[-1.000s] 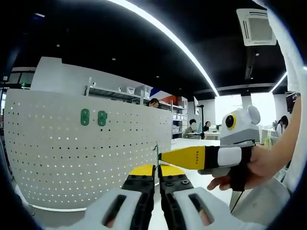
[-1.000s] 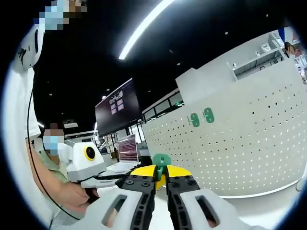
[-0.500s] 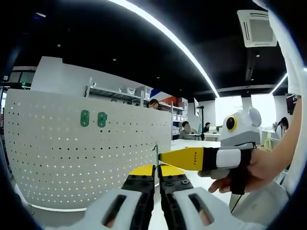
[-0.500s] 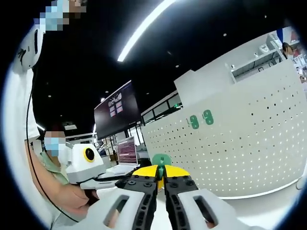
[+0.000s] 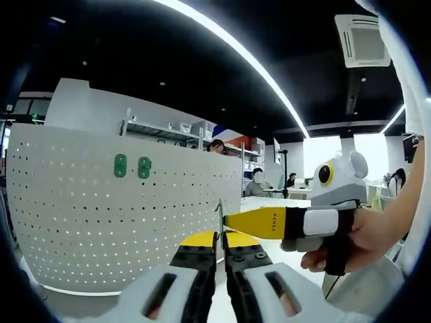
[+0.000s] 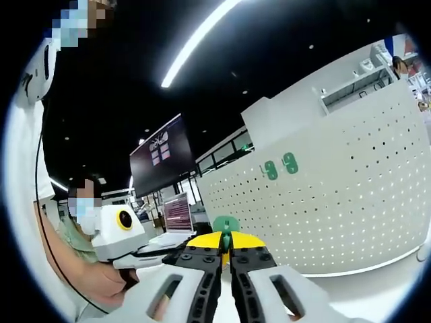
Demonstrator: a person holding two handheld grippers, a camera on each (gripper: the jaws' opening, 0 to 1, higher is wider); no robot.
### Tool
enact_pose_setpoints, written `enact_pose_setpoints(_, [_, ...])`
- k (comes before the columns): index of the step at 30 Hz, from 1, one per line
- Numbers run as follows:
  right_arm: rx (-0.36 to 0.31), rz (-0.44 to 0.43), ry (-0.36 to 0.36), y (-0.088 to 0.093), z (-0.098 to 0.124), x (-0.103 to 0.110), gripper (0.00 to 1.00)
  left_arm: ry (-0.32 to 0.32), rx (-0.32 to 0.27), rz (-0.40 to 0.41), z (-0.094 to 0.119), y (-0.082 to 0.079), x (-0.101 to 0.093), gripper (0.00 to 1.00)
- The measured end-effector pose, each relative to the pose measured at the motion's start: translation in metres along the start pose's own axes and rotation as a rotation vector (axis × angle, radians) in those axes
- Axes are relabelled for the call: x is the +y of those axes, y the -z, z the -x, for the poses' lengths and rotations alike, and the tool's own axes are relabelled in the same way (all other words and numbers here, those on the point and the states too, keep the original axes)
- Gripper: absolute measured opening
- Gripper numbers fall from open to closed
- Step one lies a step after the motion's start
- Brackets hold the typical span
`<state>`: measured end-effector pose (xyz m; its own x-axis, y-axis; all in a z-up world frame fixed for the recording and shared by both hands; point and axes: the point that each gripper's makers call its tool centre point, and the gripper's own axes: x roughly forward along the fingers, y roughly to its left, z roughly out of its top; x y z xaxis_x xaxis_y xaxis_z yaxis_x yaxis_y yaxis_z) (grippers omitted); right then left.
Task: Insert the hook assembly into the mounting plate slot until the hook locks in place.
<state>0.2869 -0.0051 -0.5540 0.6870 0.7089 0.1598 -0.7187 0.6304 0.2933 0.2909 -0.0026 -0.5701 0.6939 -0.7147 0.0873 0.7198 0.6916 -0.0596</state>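
While both views have drifted only slightly over the last second, the scene reads as nearly unchanged.

Item: left gripper [image 5: 221, 247], jaws drawn narrow; a thin upright piece at 12 o'clock of its tips may be clamped there, though this is too small to confirm.

Item: right gripper [image 6: 225, 250], jaws closed on the green hook assembly [image 6: 226, 225], head protruding at 12 o'clock.

Item: white perforated mounting plate [image 5: 101, 202], at 10 o'clock in the left gripper view, bearing two green hooks [image 5: 131, 166] already seated.

Status: hook well apart from plate; insertion not begun, approach apparently paused.
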Motion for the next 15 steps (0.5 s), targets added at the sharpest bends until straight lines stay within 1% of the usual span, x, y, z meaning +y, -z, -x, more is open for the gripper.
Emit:
enact_pose_setpoints(3, [0.006,-0.008,-0.004,0.001,0.000,0.000,0.00,0.001,0.006,-0.003,0.000,0.000,0.000,0.04])
enact_pose_setpoints(4, [0.008,-0.005,-0.005,0.001,0.000,0.001,0.00,0.003,0.016,0.004,0.000,0.002,0.001,0.05])
enact_pose_setpoints(5, [0.010,-0.005,-0.005,0.001,0.000,0.001,0.00,0.006,0.042,0.018,0.000,0.007,0.001,0.08])
enact_pose_setpoints(7, [0.009,-0.013,-0.004,0.001,0.001,0.000,0.00,-0.012,0.068,0.049,-0.001,0.014,0.007,0.20])
enact_pose_setpoints(8, [0.012,-0.014,-0.004,0.002,0.001,0.000,0.00,-0.021,0.083,0.059,-0.001,0.017,0.009,0.30])
enact_pose_setpoints(11, [0.012,-0.018,-0.004,0.002,0.002,0.000,0.00,-0.021,0.101,0.057,-0.001,0.022,0.011,0.47])
enact_pose_setpoints(13, [0.013,-0.021,-0.005,0.003,0.002,0.000,0.00,-0.026,0.116,0.077,-0.001,0.027,0.011,0.57])
enact_pose_setpoints(15, [0.015,-0.023,-0.007,0.003,0.002,0.001,0.00,-0.035,0.125,0.054,-0.001,0.030,0.013,0.63])
